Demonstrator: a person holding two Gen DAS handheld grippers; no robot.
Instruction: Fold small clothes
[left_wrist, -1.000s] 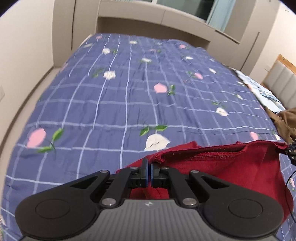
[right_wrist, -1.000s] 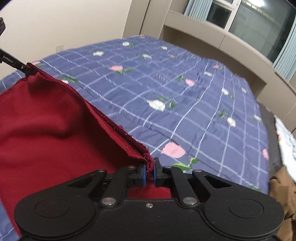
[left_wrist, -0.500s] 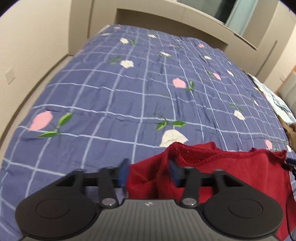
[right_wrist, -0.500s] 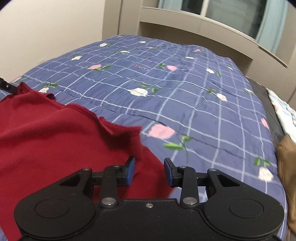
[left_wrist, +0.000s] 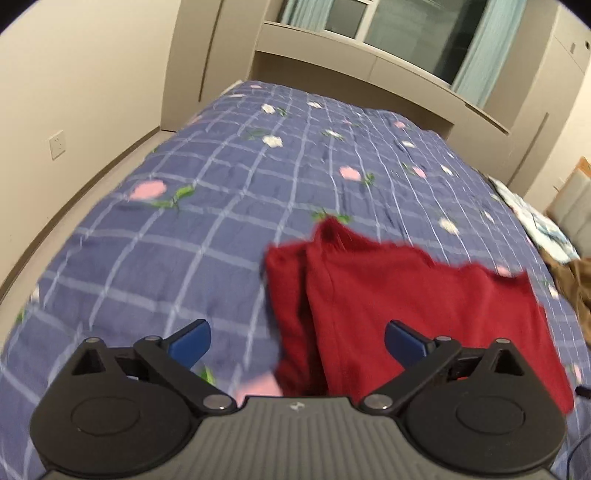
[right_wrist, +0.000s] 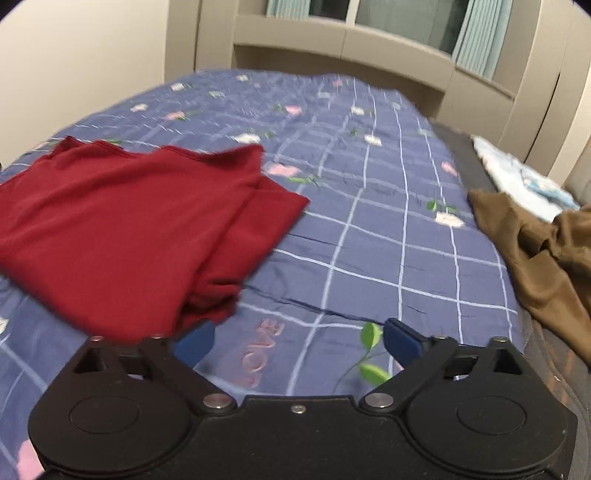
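Note:
A dark red garment (left_wrist: 406, 295) lies folded over on the blue checked bedspread (left_wrist: 166, 258). My left gripper (left_wrist: 295, 332) hovers at its near left edge with its jaws opening wide. The cloth's left fold shows between the blue pads (left_wrist: 192, 339), which do not press on it. In the right wrist view the red garment (right_wrist: 129, 206) lies to the left. My right gripper (right_wrist: 299, 328) sits just off its near right corner, jaws opening, with only bedspread (right_wrist: 369, 240) between them.
A crumpled brown garment (right_wrist: 535, 251) lies at the bed's right side, with a light blue cloth (right_wrist: 517, 173) behind it. Both show at the right edge of the left wrist view, brown (left_wrist: 576, 284) and blue (left_wrist: 535, 221). A wall and headboard shelf lie beyond.
Both grippers were shut on the red garment's upper edge, then let go and opened wide. The garment dropped flat onto the bed, and both grippers drew back toward its near side.

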